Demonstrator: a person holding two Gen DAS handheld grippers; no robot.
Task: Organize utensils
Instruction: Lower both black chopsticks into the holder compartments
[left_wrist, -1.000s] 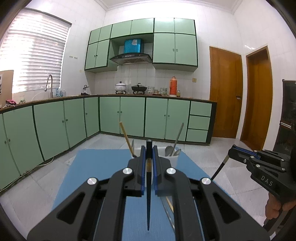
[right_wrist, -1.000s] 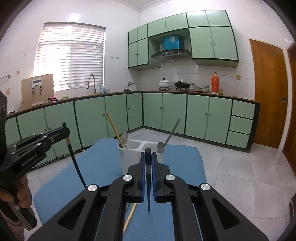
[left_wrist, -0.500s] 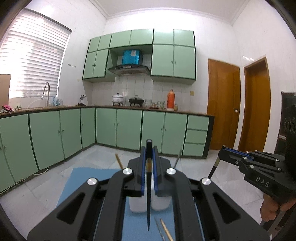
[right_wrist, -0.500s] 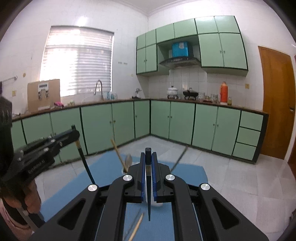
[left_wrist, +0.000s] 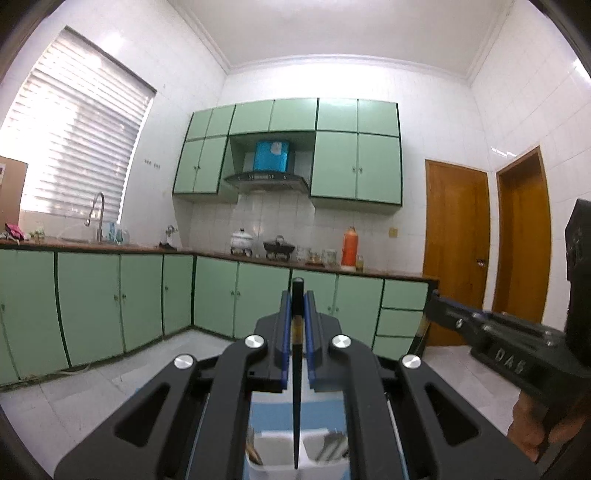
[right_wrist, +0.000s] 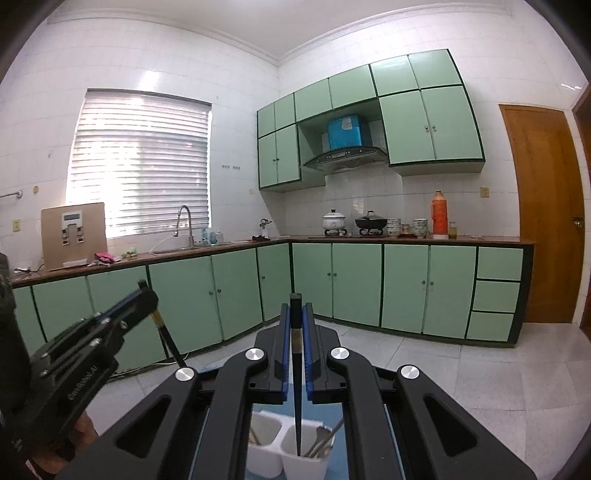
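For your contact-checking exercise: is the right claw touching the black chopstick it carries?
Touching. In the right wrist view the right claw has its blue pads pressed against both sides of the black chopstick.

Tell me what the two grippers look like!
Both grippers are black plastic with blue pads on two narrow fingers. The left gripper and the right gripper each have four shiny round silver bolts and oval cut-outs. White lettering marks their sides.

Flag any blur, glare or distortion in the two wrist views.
Left wrist view: the right claw and white holder are motion-blurred, window blown out. Right wrist view: the left claw is smeared, window overexposed. Both bend the cabinets fisheye-style.
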